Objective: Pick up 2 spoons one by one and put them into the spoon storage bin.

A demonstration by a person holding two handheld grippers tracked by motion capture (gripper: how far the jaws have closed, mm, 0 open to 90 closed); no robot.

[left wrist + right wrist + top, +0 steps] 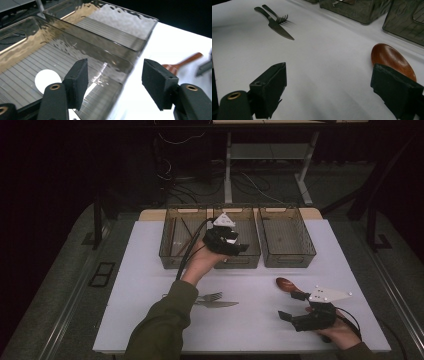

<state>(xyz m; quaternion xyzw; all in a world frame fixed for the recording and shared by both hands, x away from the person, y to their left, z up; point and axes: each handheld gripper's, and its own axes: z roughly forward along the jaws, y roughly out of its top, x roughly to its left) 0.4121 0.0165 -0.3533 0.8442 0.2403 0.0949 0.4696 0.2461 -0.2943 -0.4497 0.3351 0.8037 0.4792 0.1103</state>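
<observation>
Left tongs [231, 241] hover released above the middle bin [248, 251], right tongs [292, 306] released beside the wooden spoon [287, 284].

3 bins [236, 238], 1 fork [210, 297], 1 knife [217, 304], 1 wooden spoon [287, 284].

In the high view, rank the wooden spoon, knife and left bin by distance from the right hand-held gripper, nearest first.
From the right hand-held gripper, jaws open:
1. Wooden spoon, just ahead of it, beside the far jaw.
2. Knife, off to its left at mid-table, beside the fork.
3. Left bin, across the table at the far-left end of the row.
</observation>
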